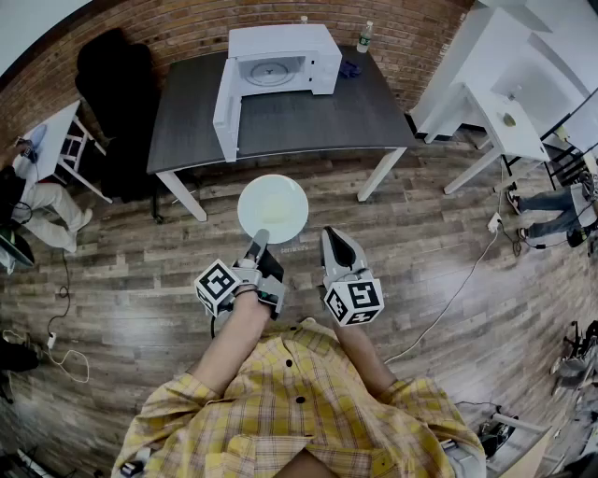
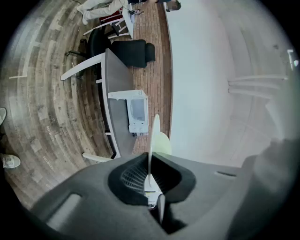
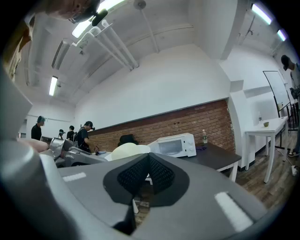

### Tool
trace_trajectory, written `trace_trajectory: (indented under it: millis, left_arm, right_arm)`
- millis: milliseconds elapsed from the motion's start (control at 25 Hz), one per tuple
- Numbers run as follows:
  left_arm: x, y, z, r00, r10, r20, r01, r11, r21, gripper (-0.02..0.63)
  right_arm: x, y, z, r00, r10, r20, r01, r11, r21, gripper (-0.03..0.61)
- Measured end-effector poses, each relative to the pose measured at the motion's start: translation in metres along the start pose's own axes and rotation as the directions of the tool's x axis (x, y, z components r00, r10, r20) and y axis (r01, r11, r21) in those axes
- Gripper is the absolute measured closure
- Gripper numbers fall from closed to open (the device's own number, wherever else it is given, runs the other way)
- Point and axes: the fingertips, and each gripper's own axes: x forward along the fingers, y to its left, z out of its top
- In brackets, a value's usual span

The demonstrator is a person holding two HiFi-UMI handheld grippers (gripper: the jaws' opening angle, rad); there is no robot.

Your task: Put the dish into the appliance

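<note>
Dish (image 1: pixel 273 207) held level out front, rim pinched by left gripper (image 1: pixel 260 240).

left gripper (image 2: pixel 149 176): jaws clamped on dish (image 2: pixel 160 143) rim | dish edge-on | microwave (image 2: pixel 138 111) on table (image 2: pixel 116 84) beyond

Glossy pale dish (image 1: pixel 273 207), matt dark tabletop (image 1: pixel 308 121), wooden plank floor (image 1: pixel 140 271), rough brick wall (image 1: pixel 187 28).

Head view looks steeply down; both gripper views face the microwave (image 1: pixel 280 42), seemingly well away.
</note>
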Motion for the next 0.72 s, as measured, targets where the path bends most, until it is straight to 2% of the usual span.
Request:
trace_trajectory:
  millis: [120, 240, 480, 640, 720]
  left_arm:
    - [0.000, -0.001, -0.012, 1.000, 0.007, -0.002, -0.007, 1.000, 0.011, 0.603]
    - [-0.005, 0.008, -0.022, 0.999, 0.055, -0.001, -0.055, 0.998, 0.035, 0.603]
    - [-0.012, 0.014, -0.040, 0.997, 0.079, 0.025, -0.079, 0.996, 0.028, 0.603]
    - [-0.014, 0.016, -0.057, 0.997, 0.058, 0.049, -0.058, 0.998, -0.011, 0.603]
    - [-0.018, 0.020, -0.065, 0.996, 0.062, 0.057, -0.062, 0.998, -0.007, 0.603]
  right_arm:
    - [-0.002, -0.006, 0.001, 1.000, 0.007, 0.006, -0.007, 1.000, 0.004, 0.577]
    - [-0.008, -0.013, -0.001, 1.000, 0.011, 0.004, -0.011, 1.000, 0.008, 0.577]
    - [-0.023, -0.022, -0.004, 0.999, 0.039, 0.005, -0.039, 0.999, 0.021, 0.577]
    - [-0.040, -0.028, 0.001, 0.998, 0.064, 0.027, -0.064, 0.998, -0.004, 0.575]
    - [-0.045, -0.031, 0.000, 0.997, 0.072, 0.030, -0.071, 0.997, -0.011, 0.575]
